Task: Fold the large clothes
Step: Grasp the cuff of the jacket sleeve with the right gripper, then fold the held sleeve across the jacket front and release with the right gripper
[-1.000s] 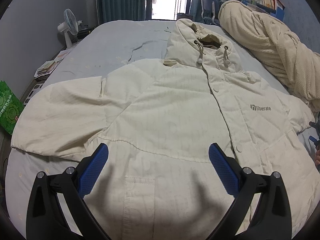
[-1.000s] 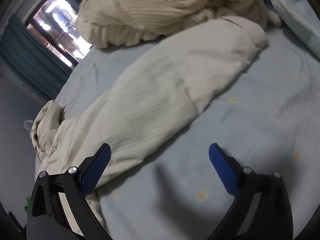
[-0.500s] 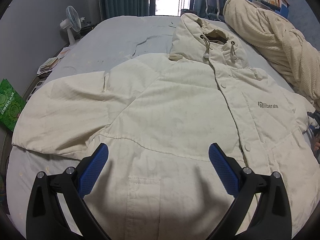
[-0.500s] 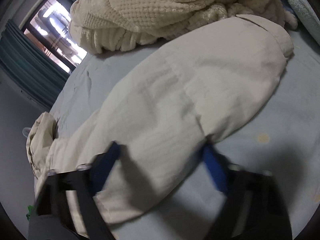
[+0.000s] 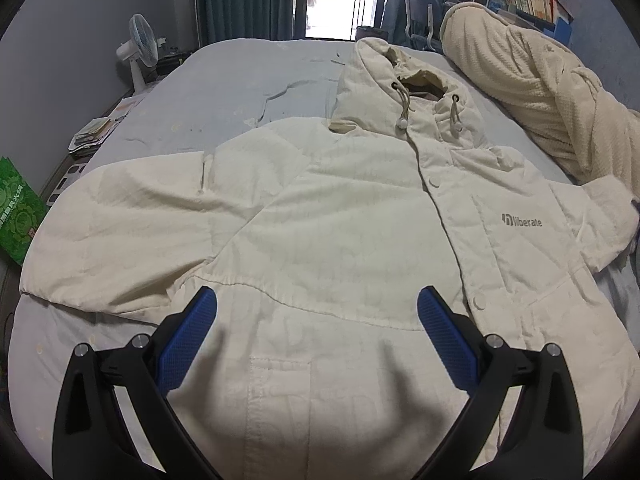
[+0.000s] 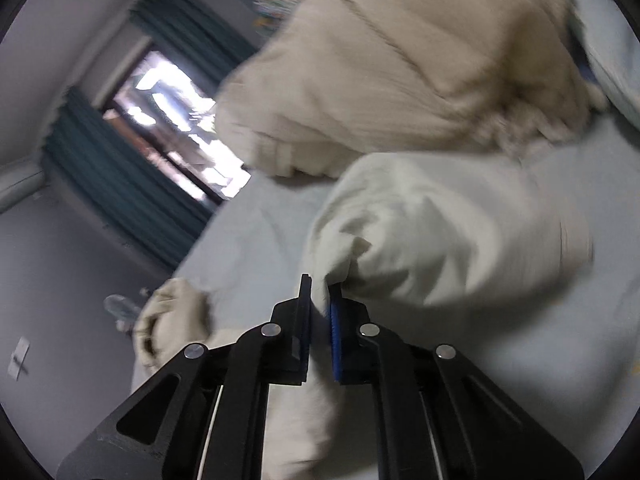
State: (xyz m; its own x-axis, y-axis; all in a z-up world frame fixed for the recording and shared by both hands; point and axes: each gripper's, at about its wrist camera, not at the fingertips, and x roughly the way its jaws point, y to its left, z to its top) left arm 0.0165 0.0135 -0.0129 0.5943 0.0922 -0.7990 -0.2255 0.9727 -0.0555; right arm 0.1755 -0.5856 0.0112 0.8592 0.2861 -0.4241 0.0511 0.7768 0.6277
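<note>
Cream hooded jacket (image 5: pixel 340 240) spread front-up across the grey-blue bed (image 5: pixel 240 80), hood toward the window, one sleeve (image 5: pixel 120 232) flat near the bed's edge. Other sleeve (image 6: pixel 440 240) bunched and raised, pinched in the right gripper (image 6: pixel 320 308), jaws closing on a fold of its cloth. Left gripper (image 5: pixel 316 320) over the jacket's lower front, jaws wide apart, nothing between them. Fluffy cream blanket (image 5: pixel 540 92) heaped along one side, touching that sleeve. Seen only from the left wrist: fan (image 5: pixel 138 52), green box (image 5: pixel 18 208), papers on the floor. Bare sheet beyond the hood. Right view blurred.
</note>
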